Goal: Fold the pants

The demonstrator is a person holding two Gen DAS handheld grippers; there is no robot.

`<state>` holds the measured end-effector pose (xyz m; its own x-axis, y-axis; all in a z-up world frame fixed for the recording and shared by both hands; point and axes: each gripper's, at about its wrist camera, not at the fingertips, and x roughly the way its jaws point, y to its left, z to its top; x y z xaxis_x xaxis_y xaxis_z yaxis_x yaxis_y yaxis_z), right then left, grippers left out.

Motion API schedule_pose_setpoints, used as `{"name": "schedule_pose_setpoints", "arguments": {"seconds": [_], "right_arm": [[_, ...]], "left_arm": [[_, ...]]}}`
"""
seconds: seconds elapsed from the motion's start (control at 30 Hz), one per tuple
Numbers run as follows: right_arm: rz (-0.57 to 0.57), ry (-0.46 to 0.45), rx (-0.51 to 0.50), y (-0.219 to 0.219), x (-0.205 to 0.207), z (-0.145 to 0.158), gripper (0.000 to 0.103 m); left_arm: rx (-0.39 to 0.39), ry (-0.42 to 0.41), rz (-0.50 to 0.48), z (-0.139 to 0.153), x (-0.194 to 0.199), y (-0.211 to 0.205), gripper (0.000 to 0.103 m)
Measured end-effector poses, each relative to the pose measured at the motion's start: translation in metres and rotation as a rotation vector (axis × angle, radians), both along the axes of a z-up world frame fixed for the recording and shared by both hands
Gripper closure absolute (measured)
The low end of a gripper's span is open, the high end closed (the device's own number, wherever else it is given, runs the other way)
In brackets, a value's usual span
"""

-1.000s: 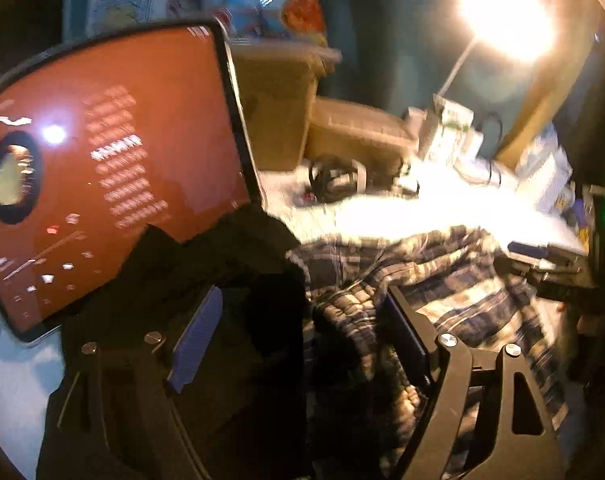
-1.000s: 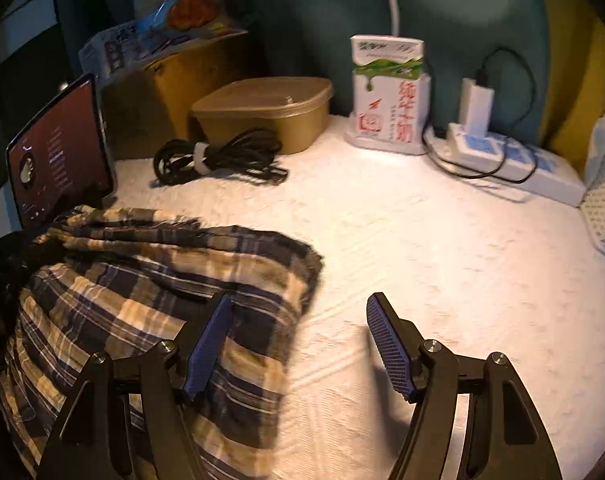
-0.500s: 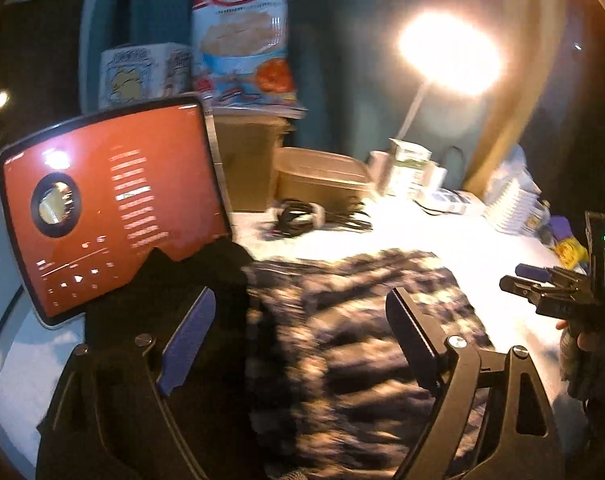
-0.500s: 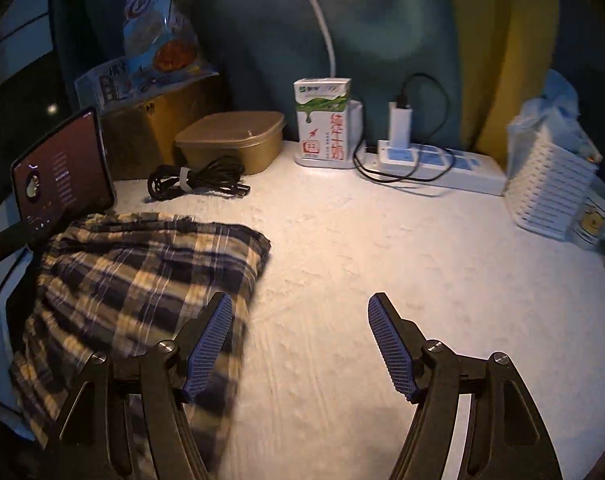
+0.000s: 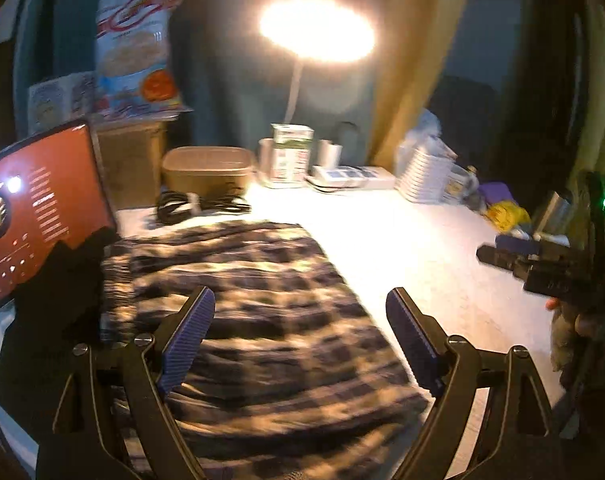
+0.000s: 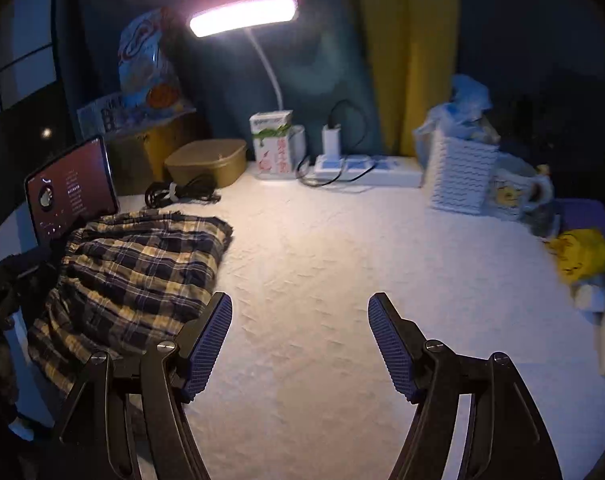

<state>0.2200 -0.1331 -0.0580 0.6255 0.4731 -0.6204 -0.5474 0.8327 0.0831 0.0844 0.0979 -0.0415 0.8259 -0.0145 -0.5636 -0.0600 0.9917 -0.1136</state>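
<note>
1. Left wrist view: the left gripper [image 5: 300, 332] has its jaws wide apart and holds nothing. Under and between its fingers lie the plaid pants [image 5: 254, 320], folded into a thick bundle on the white tablecloth [image 5: 414, 248]. The cloth of the pants looks blurred here.
2. At the far left stands a tablet [image 5: 38, 208] with a red screen, and a dark garment [image 5: 58, 312] lies in front of it, touching the left side of the pants.
3. Behind the pants are a coiled black cable [image 5: 194, 206], a brown lidded box [image 5: 208, 170] and a milk carton [image 5: 290, 156]. A lit desk lamp [image 5: 316, 30] shines above them.
4. At the right edge the right gripper [image 5: 534, 264] is seen from the side, well apart from the pants; from this view I cannot tell its jaw state.
5. Right wrist view: the right gripper [image 6: 300, 340] is open, with empty jaws, above bare tablecloth [image 6: 342, 280].
6. The plaid pants [image 6: 138, 272] lie to the left, near its left finger [image 6: 208, 340], which overlaps their near right edge in this view; whether it touches them I cannot tell.
7. Far behind are the tablet [image 6: 72, 190], the cable [image 6: 180, 194], the brown box [image 6: 206, 162], the carton [image 6: 272, 142], a white power strip [image 6: 366, 168] with a charger plugged in, and the lamp [image 6: 242, 14].
8. At the far right stands a white basket [image 6: 462, 176], beside a mug [image 6: 518, 192].
</note>
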Motion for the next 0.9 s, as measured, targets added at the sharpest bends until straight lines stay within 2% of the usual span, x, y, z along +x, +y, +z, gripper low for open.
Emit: {"name": "schedule_pose_setpoints", "arguments": {"seconds": [0.13,0.23,0.27,0.33,0.43,0.57,0.67,0.77,0.9], "right_arm": [[-0.042,-0.058,0.022,-0.030,-0.021,0.015,0.030],[-0.074,-0.098,0.038,-0.053,-0.037,0.027,0.030],[-0.085,-0.117,0.042,-0.061,-0.042,0.032,0.030],[-0.106,-0.153,0.048,-0.073,-0.053,0.041,0.029],[-0.139,-0.212,0.062,-0.095,-0.068,0.057,0.027],[-0.178,-0.283,0.072,-0.117,-0.087,0.076,0.022],[-0.194,-0.330,0.079,-0.129,-0.102,0.090,0.014],[-0.206,-0.364,0.087,-0.137,-0.117,0.101,0.012],[-0.197,-0.390,0.075,-0.135,-0.135,0.107,0.009]], "left_arm": [[0.008,-0.016,-0.024,0.008,-0.007,-0.024,0.016],[0.008,-0.058,-0.034,0.019,-0.015,-0.040,0.016],[0.010,-0.074,-0.043,0.023,-0.017,-0.047,0.014],[0.022,-0.103,-0.063,0.032,-0.022,-0.059,0.003],[0.051,-0.149,-0.079,0.044,-0.029,-0.072,0.001],[0.090,-0.239,-0.063,0.065,-0.045,-0.084,0.001],[0.085,-0.295,-0.045,0.078,-0.056,-0.085,0.001],[0.091,-0.330,-0.014,0.087,-0.069,-0.085,0.001],[0.137,-0.368,0.024,0.094,-0.083,-0.085,0.001]]}}
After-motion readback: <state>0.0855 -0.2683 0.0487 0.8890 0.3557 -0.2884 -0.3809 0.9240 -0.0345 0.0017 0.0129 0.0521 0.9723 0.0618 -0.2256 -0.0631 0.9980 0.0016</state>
